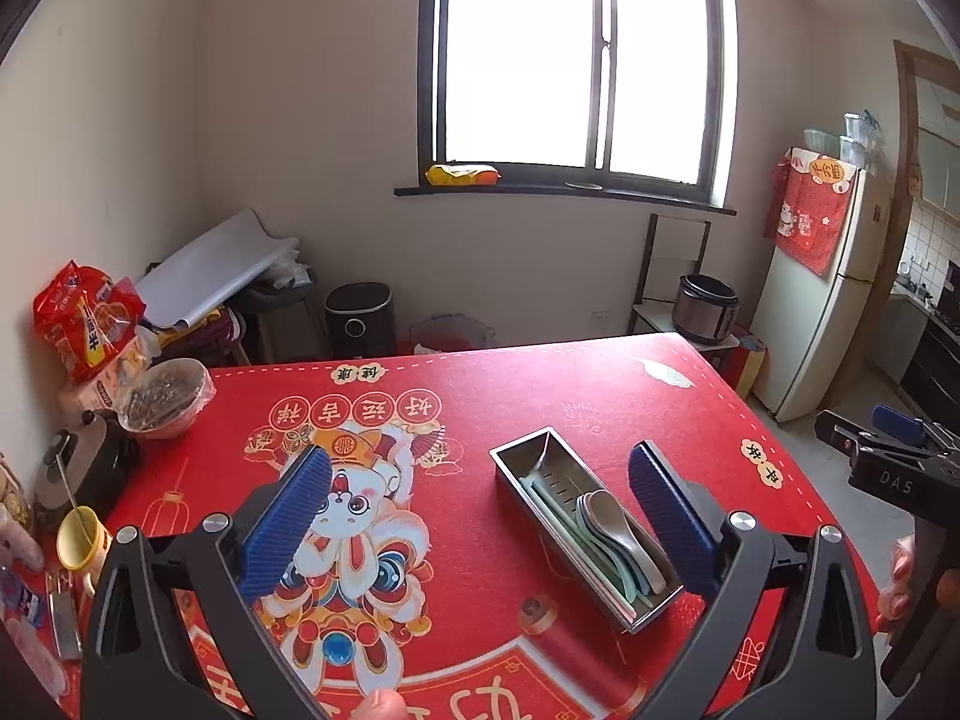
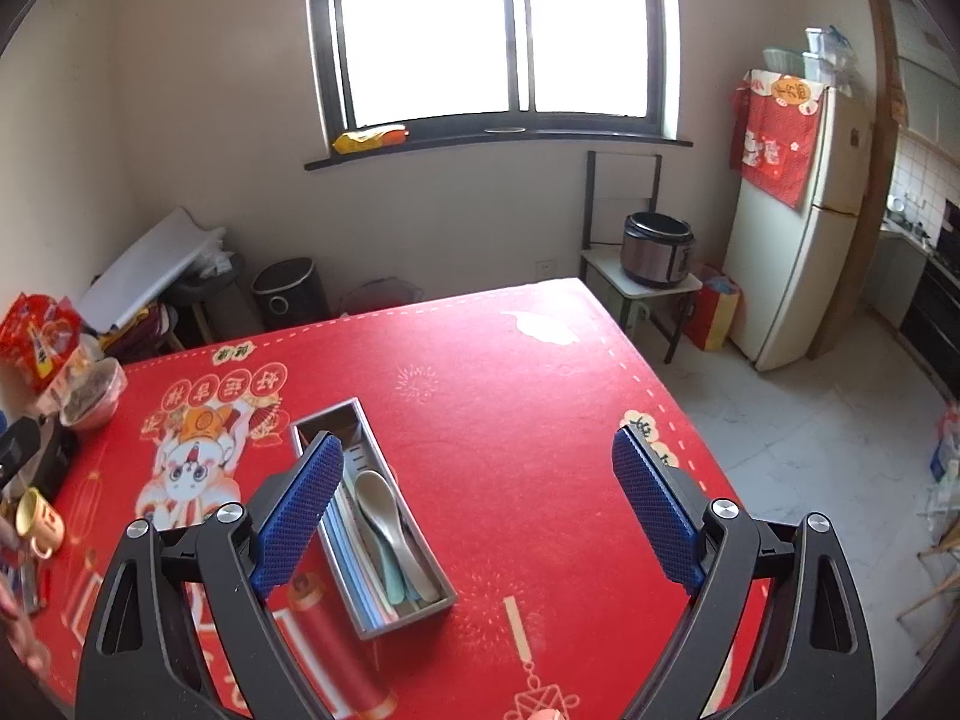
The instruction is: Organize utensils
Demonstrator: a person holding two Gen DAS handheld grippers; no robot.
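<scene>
A steel utensil tray (image 1: pixel 515 463) lies on the red printed tablecloth (image 1: pixel 468 414). In it are several pastel spoons (image 1: pixel 618 531) and pale chopsticks (image 1: pixel 561 516). My left gripper (image 1: pixel 480 480) is open and empty above the table, its right finger beside the tray. The right wrist view shows the same tray (image 2: pixel 441 594) with the spoons (image 2: pixel 384 516). My right gripper (image 2: pixel 477 468) is open and empty, its left finger over the tray's left side. The right gripper also shows at the right edge of the left wrist view (image 1: pixel 888 456).
At the table's left edge stand a covered bowl (image 1: pixel 165 399), snack bags (image 1: pixel 84 318), a yellow mug (image 1: pixel 81 540) and small items. Beyond the table are an air fryer (image 1: pixel 359 318), a rice cooker (image 1: pixel 703 307) on a stool and a fridge (image 1: pixel 822 294).
</scene>
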